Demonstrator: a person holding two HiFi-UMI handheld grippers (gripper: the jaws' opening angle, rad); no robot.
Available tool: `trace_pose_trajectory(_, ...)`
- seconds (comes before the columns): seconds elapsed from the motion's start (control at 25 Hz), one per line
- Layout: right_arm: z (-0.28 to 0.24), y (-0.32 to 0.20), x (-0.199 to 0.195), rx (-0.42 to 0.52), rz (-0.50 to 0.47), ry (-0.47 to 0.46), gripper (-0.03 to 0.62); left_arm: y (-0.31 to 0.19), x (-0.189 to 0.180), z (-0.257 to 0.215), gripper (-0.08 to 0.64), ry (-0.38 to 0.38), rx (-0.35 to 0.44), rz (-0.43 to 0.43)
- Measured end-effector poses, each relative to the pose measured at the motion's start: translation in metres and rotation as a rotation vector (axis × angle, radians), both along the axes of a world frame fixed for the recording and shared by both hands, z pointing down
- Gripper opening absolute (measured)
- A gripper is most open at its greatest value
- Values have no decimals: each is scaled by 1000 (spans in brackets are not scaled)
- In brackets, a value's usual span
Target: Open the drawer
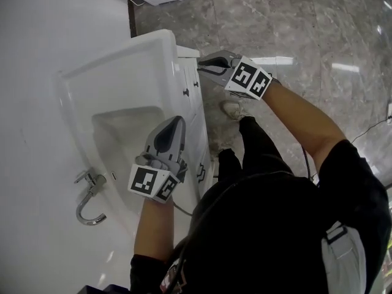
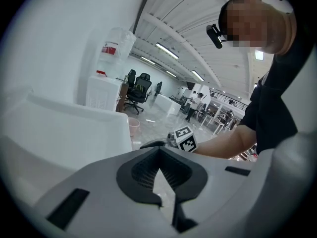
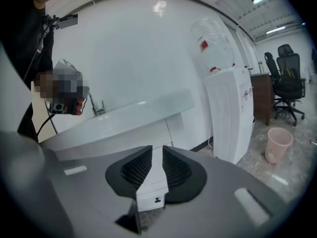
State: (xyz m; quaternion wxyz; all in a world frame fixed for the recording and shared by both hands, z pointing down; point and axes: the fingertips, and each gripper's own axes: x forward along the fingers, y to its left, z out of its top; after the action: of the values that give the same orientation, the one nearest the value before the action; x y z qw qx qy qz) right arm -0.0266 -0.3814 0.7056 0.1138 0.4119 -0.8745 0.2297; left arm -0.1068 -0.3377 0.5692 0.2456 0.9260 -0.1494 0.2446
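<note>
A grey marble floor [image 1: 306, 29] fills the right of the head view, and a white sink [image 1: 122, 72] on a cabinet [image 1: 195, 121] stands at the left against a white wall. A person [image 1: 269, 225] in dark clothes bends over the cabinet's front, one shoe [image 1: 231, 109] on the floor just beside it. A water dispenser [image 3: 230, 113] stands past the sink's far end. The left gripper [image 1: 174, 122] hangs over the sink's front rim, well apart from the cabinet's front. In its own view its jaws are pressed together at the tips, with only floor showing behind them. The right gripper [image 1: 202, 64] is at the cabinet's top front corner, pointing at the cabinet's face. Its jaws are narrowly spread, pinching nothing that I can make out. The drawer [image 3: 151, 195] sits in the cabinet's front under the sink, and its white face shows through the gap between those jaws. Whether the jaw tips touch it I cannot tell. A chrome tap [image 1: 90, 195] stands at the sink's back edge. A pink bin [image 3: 278, 143] stands on the floor near the dispenser. A small dark handle [image 3: 155, 200] sits on the drawer's face, low in the gap.
</note>
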Motion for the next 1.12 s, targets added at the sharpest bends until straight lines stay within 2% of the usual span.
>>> trace_pose_trajectory(0.28,90,17,-51,-85,-156,44,78,0,14,20,-5,-6,21,46)
trace_pose_trajectory(0.52,142,33,-98,-113,-279,110,143,14,17,38,-5,-44,31,112)
trace_pose_trajectory(0.88,197,23,-135,-119,-347,234,189,20,17,42,-5,-65,35,155)
trace_pose_trajectory(1.12,200,19,-149,-117,-360,235,189,32,29,33,-5,11,-26,178)
